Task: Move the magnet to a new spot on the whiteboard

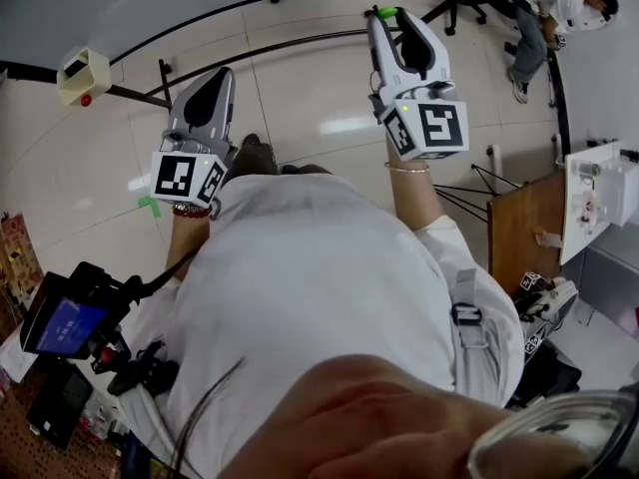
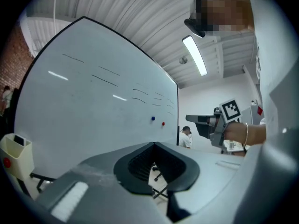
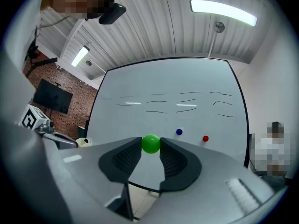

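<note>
Right gripper [image 1: 385, 15]: jaws closed most of the way, tips clamped on the green magnet [image 3: 150, 143]. The magnet sits right at the jaw tips, one pad on each side, with more than half of it showing above them.

Magnet orientation: it reads as a round ball or button, so no long axis can be made out and no pointing direction can be told. The grip line runs left-right across it in the right gripper view.

Magnet location: in front of the whiteboard [image 3: 163, 115], over its lower middle area. It is left of and slightly below the blue magnet [image 3: 179, 131]; the red magnet [image 3: 205, 138] is further right. Both of those sit on the board face. Short black marker strokes [image 3: 187, 99] run in rows across the board above them.

The head view puts the right gripper's tip near the board's lower edge. Whether the green magnet touches the board cannot be told.

Left gripper [image 2: 153, 144]: jaws closed together, tips meeting, nothing between them. It is held lower and further from the board than the right one, angled at the board's left part.

Each gripper's marker cube [image 1: 431, 128] faces up toward the head camera. A white box with a red button [image 1: 83, 74] sits at the board's left side.
</note>
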